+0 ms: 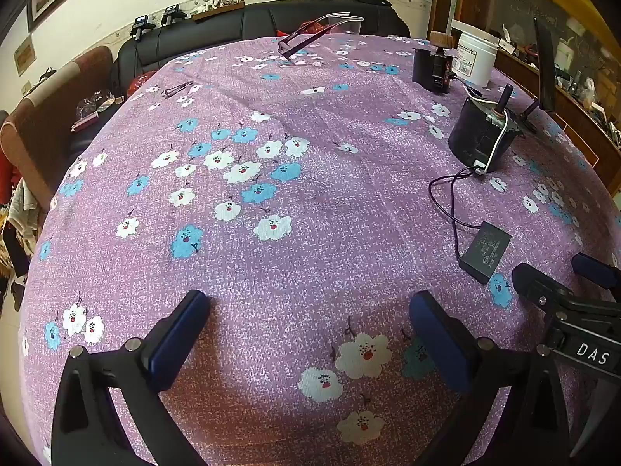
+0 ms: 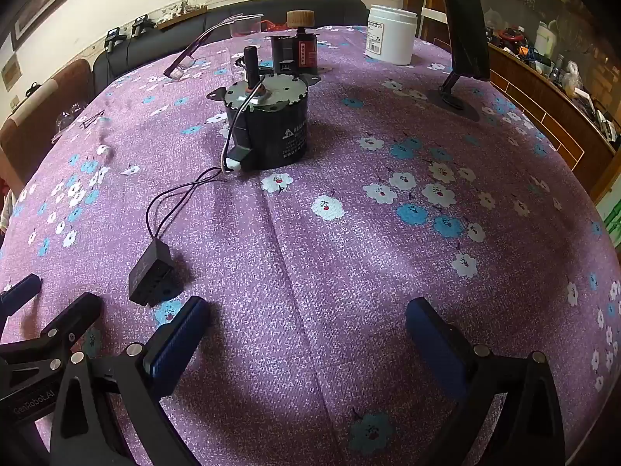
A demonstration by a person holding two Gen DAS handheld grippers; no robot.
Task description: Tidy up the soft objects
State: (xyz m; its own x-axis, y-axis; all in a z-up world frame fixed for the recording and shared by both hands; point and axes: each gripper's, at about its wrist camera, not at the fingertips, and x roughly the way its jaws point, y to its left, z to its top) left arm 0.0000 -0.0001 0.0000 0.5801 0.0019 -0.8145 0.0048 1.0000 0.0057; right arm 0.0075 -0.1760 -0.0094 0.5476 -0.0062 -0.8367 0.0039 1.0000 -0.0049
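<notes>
1. Both claws are seen spread wide over the table with nothing between the pads: the left gripper [image 1: 310,334] and the right gripper [image 2: 306,341] are tilted down at the cloth and hold nothing.
2. The only soft thing in view is judged to be the flowered purple tablecloth [image 1: 271,272], which lies spread under both claws and covers the whole table.
3. The cloth is expected to be light, limp and not slippery; a crease [image 2: 287,264] runs away from the right gripper, and a pinch along such a raised fold, or at an edge, is judged the best hold.
4. Just beyond the left gripper's right finger a small black box [image 1: 485,252] is tied by thin wires [image 2: 174,198] to a heavy-looking motor [image 2: 268,128].
5. Further off, glasses [image 1: 310,35], a white tub [image 2: 392,35] and a phone stand [image 2: 462,31] rest on the cloth, so any pull is judged likely to drag or topple them.
</notes>
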